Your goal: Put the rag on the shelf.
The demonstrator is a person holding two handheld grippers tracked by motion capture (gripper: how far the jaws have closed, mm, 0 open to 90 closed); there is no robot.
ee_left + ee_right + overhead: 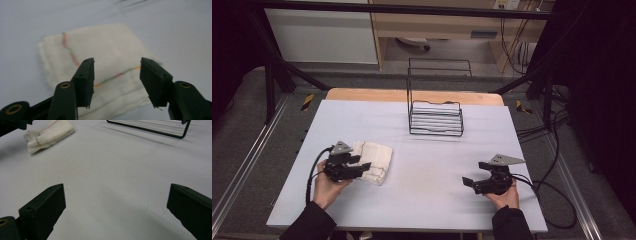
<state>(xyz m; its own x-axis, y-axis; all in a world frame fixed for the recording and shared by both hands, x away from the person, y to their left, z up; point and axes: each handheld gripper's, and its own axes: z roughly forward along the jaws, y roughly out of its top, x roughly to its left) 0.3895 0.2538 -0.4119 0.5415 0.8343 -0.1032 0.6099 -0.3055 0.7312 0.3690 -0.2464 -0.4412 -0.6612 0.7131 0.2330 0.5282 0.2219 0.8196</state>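
A folded white cloth [374,161] with thin coloured stitch lines lies flat on the left half of the pale table [427,200]. My left gripper [360,163] hovers at the cloth's near left edge, held in a hand. In the left gripper view the jaws stand open over the cloth [100,55], and the left gripper [116,62] presses on nothing. My right gripper [474,173] rests low over bare table at the near right, open wide. In the right gripper view the right gripper [115,187] has nothing between its jaws, and the cloth [50,133] lies far off at the upper left.
A black wire rack [435,119] stands at the back centre of the table, its base wire also in the right gripper view [150,128]. A wooden board edge [362,95] borders the table's far side. Cables [557,200] trail off the right edge.
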